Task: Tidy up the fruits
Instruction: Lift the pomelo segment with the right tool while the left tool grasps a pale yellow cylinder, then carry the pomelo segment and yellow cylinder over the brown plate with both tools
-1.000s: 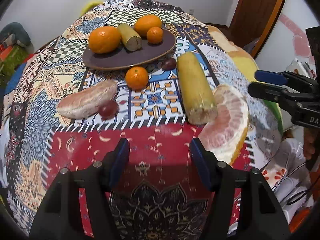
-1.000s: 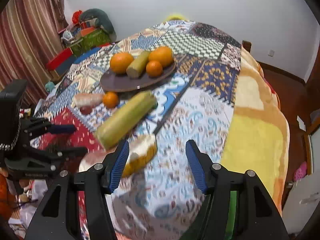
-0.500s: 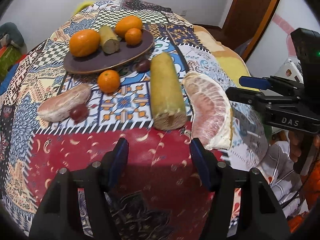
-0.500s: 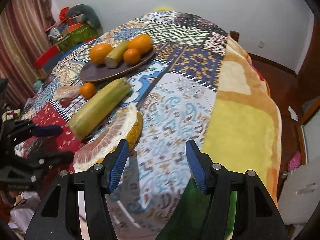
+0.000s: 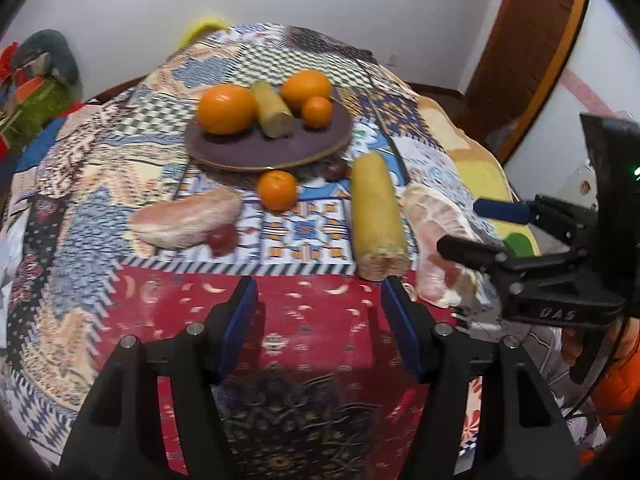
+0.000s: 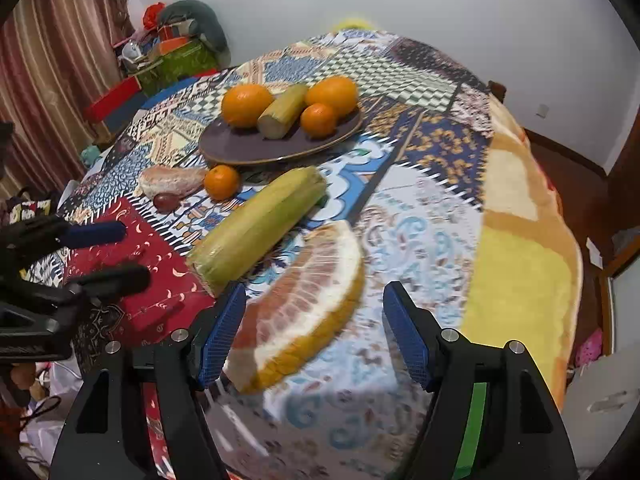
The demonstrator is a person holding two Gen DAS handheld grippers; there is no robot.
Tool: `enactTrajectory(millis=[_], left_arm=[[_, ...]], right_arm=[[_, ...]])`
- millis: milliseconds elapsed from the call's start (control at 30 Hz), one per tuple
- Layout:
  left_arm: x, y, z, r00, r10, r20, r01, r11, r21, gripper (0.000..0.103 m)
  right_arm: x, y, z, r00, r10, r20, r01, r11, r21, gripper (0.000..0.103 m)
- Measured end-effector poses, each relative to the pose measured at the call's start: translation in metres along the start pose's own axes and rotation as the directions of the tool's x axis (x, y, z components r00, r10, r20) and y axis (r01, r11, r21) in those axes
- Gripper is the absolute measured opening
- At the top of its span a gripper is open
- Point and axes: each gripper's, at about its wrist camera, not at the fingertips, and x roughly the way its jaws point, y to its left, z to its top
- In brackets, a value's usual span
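Note:
A dark oval plate (image 5: 256,148) (image 6: 244,146) holds two oranges, a small tangerine and a short yellow-green stalk piece. On the cloth lie a loose tangerine (image 5: 277,190) (image 6: 222,181), a peeled pomelo segment (image 5: 188,220), two dark grapes (image 5: 222,237), a long yellow-green stalk (image 5: 376,216) (image 6: 260,224) and a pomelo wedge (image 5: 436,232) (image 6: 304,304). My left gripper (image 5: 320,324) is open over the red patch, empty. My right gripper (image 6: 316,332) is open, its fingers either side of the pomelo wedge's near end.
The patterned blanket (image 6: 420,208) covers the whole table, with a yellow part (image 6: 520,264) at the right edge. Boxes and bags (image 6: 168,60) are piled by the curtain at the far left. A wooden door (image 5: 524,52) stands at the right.
My right gripper has moved forward and left toward the pomelo wedge, which now lies between its fingers. My left gripper has drawn back and turned a little left.

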Motion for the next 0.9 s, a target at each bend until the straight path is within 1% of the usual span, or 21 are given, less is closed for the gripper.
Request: enactTrajectory(millis=[100, 133, 167, 233, 300, 400, 433, 500, 600, 633, 700, 733, 767, 833, 900], left_arm=[[-0.005, 0.008, 0.001, 1.0, 0.011, 0.011, -0.01, 1.0, -0.018, 0.063], [-0.005, 0.01, 0.002, 1.0, 0.011, 0.013, -0.011, 1.0, -0.024, 0.063], [-0.006, 0.011, 0.002, 1.0, 0.008, 0.013, -0.008, 1.0, -0.026, 0.064], [-0.005, 0.01, 0.003, 1.0, -0.004, 0.012, 0.004, 1.0, -0.022, 0.064], [-0.003, 0.003, 0.006, 1.0, -0.007, 0.014, 0.007, 1.0, -0.006, 0.064], [0.005, -0.008, 0.011, 1.0, -0.01, 0.008, 0.01, 1.0, 0.024, 0.064], [0.01, -0.013, 0.015, 1.0, -0.013, 0.002, 0.013, 0.999, 0.033, 0.064], [0.017, -0.019, 0.019, 1.0, -0.023, -0.009, 0.023, 0.999, 0.043, 0.064], [0.031, -0.029, 0.026, 0.999, -0.036, -0.023, 0.038, 0.998, 0.056, 0.063], [0.034, -0.032, 0.028, 0.999, -0.04, -0.025, 0.041, 0.997, 0.059, 0.063], [0.043, -0.037, 0.033, 0.999, -0.039, -0.029, 0.041, 0.997, 0.064, 0.063], [0.047, -0.039, 0.036, 0.999, -0.029, -0.026, 0.031, 0.997, 0.066, 0.057], [0.053, -0.042, 0.038, 1.0, -0.008, -0.029, 0.01, 0.998, 0.066, 0.056], [0.062, -0.043, 0.043, 0.999, -0.015, -0.047, 0.017, 0.998, 0.058, 0.05], [0.07, -0.044, 0.047, 0.997, -0.031, -0.065, 0.034, 0.998, 0.045, 0.049]], right_arm=[[0.014, 0.003, 0.001, 0.999, 0.0, -0.035, 0.0, 1.0, 0.01, 0.069], [0.018, 0.003, 0.001, 0.999, -0.005, -0.041, 0.006, 1.0, 0.019, 0.073], [0.02, 0.004, 0.001, 0.999, -0.007, -0.04, 0.008, 1.0, 0.021, 0.075], [0.021, 0.006, 0.0, 0.999, -0.02, -0.035, 0.021, 1.0, 0.01, 0.075], [0.02, 0.008, -0.002, 0.999, -0.026, -0.03, 0.026, 1.0, -0.012, 0.075], [0.016, 0.003, -0.004, 0.999, -0.01, -0.035, 0.009, 1.0, -0.03, 0.075], [0.014, -0.001, -0.006, 0.999, -0.003, -0.038, 0.002, 0.999, -0.032, 0.073], [0.01, -0.007, -0.008, 0.999, 0.003, -0.041, -0.004, 1.0, -0.03, 0.073], [0.004, -0.02, -0.013, 0.999, -0.013, -0.035, 0.012, 1.0, -0.016, 0.073], [0.003, -0.025, -0.014, 0.999, -0.015, -0.032, 0.015, 1.0, -0.009, 0.071], [0.0, -0.033, -0.015, 1.0, -0.009, -0.024, 0.009, 1.0, 0.009, 0.062], [0.0, -0.036, -0.015, 1.0, -0.002, -0.024, 0.003, 1.0, 0.014, 0.055], [0.0, -0.04, -0.014, 1.0, -0.002, -0.021, 0.002, 1.0, 0.024, 0.053], [0.0, -0.044, -0.012, 1.0, -0.011, -0.008, 0.011, 0.999, 0.038, 0.052], [0.001, -0.044, -0.01, 1.0, -0.007, -0.003, 0.007, 0.999, 0.043, 0.052]])
